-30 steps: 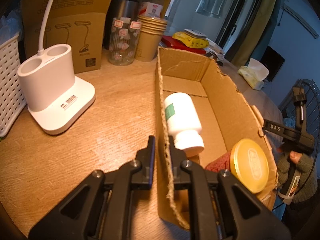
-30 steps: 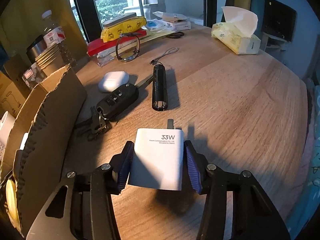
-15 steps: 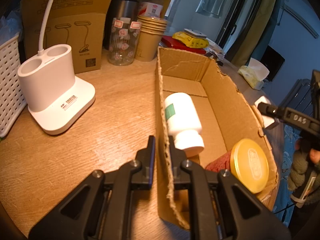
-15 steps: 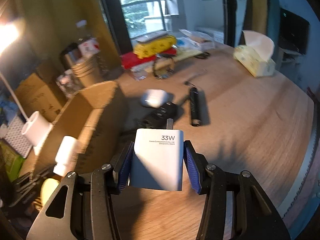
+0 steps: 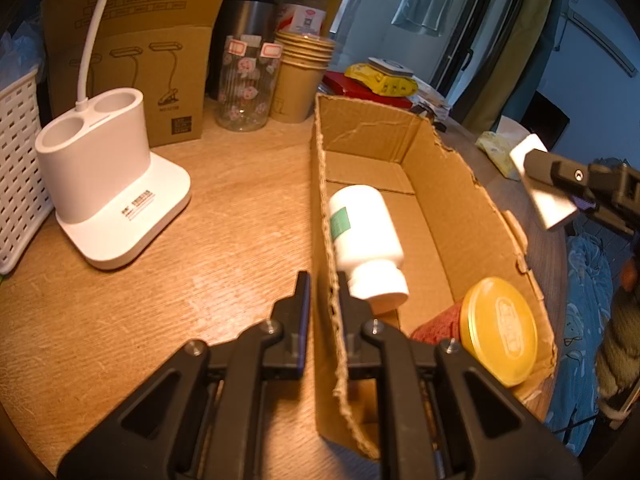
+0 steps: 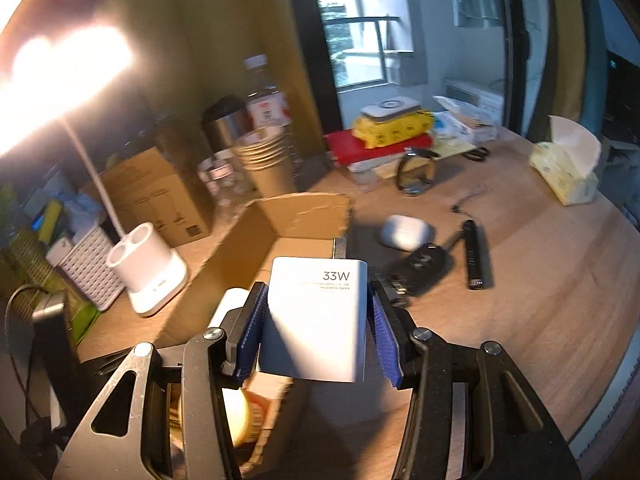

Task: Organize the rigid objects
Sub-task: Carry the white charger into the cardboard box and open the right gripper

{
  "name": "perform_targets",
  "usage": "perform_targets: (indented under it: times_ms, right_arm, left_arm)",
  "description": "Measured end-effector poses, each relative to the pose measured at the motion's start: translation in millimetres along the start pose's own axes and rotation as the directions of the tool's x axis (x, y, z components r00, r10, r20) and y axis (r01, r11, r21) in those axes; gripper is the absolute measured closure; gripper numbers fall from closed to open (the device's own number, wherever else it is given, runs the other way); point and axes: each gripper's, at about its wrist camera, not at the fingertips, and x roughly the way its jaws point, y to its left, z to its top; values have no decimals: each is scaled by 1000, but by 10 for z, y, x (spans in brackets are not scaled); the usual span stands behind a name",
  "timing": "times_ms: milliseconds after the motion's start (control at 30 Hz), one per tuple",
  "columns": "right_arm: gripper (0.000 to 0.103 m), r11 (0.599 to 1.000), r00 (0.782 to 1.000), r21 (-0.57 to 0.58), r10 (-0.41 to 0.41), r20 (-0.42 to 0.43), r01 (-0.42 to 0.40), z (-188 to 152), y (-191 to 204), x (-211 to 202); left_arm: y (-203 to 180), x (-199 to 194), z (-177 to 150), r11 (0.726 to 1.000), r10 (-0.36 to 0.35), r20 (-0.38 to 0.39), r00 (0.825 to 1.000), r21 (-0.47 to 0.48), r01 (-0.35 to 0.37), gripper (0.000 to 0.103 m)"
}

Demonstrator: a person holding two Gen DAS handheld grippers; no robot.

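We have the charger (image 6: 316,320) pinched in the right gripper (image 6: 316,330), up in the air above the box's (image 5: 452,184) near end, while the left gripper (image 5: 323,292) clamps the box wall to steady it. Next, we judge, comes lowering it into the bare floor beside the bottle (image 5: 364,236) and jar (image 5: 496,330), then letting go (the only clear print reads "33W").

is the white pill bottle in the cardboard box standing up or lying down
Lying down. The white bottle rests on its side on the cardboard box floor, cap toward the camera.

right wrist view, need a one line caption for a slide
Right gripper carries a white 33W charger above the cardboard box, toward the bottle and jar inside.
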Motion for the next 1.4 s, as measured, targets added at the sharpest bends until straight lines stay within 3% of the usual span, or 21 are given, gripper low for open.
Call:
perform_targets:
  times_ms: [233,633,1167,1400]
  right_arm:
    - [51,998,999,-48,41,-35,-42,-53,253,160]
    - [51,994,994,-72,76,-77,-82,-119,313,375]
    - [51,988,995,-155,2,-101,-18,-201,403,497]
    - [51,989,994,-144,13,-111,-29,-168,375,485]
  left_arm:
    - [0,0,0,1000,0,0,1000,0,0,91]
    - [-9,-5,-5,1000,-1,0,1000,0,1,91]
    - [-45,3,-15,1000,-4,-2,1000,8,4,91]
    - [-32,6,-11,1000,-4,-2,1000,5,4,91]
